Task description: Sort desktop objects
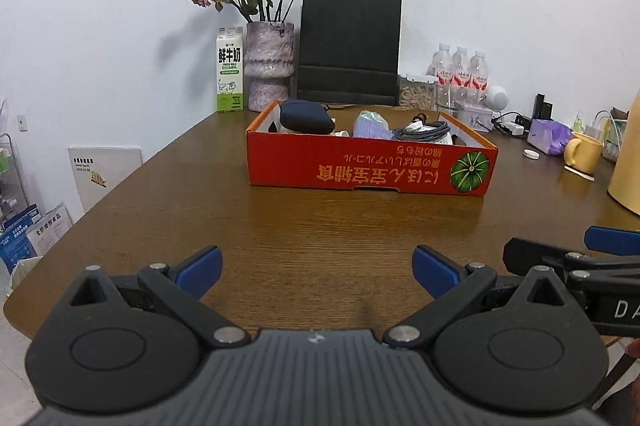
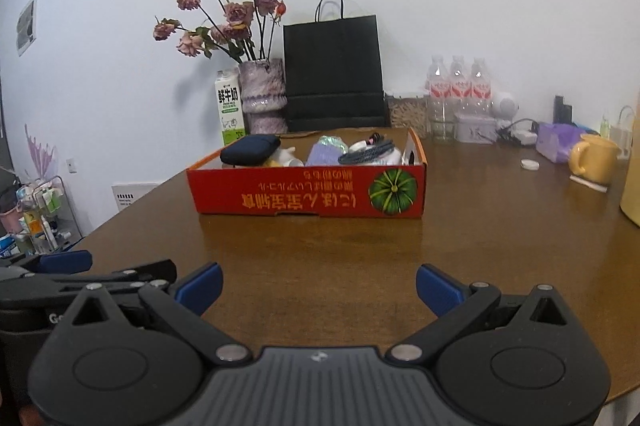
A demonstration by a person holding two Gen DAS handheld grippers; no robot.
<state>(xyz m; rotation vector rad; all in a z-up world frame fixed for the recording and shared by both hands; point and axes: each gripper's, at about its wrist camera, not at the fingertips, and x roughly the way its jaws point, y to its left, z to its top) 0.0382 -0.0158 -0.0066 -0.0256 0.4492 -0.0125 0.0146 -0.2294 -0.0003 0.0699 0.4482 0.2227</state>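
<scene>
The red cardboard box [image 1: 368, 166] sits mid-table on the brown wooden table [image 1: 280, 246], well ahead of both grippers, and it already holds most of what looks sortable: a dark blue pouch [image 1: 306, 117] at its left end, a pale lilac bundle [image 1: 370, 126] in the middle, and a coiled grey braided cable [image 1: 424, 130] toward the right, with some small white items between them that are too hidden to name. The stretch of table between the box and the grippers lies bare, which suggests the gathering is largely done. What may still be left, if it counts as desktop clutter, lies to the right: a small white round disc [image 2: 530, 164] on the tabletop, a purple tissue pack [image 2: 558, 142] and a yellow mug [image 2: 594, 160] just beside it. Along the back wall stand a milk carton [image 1: 230, 70], a vase of dried roses [image 1: 268, 66], a black paper bag [image 1: 350, 46] and three water bottles [image 1: 462, 70], which look like fixtures and not items to sort. The left gripper [image 1: 318, 272] hovers low over the near edge, its blue-tipped fingers spread wide with nothing between them; the right gripper [image 2: 320, 290] is beside it, equally wide apart and empty.
</scene>
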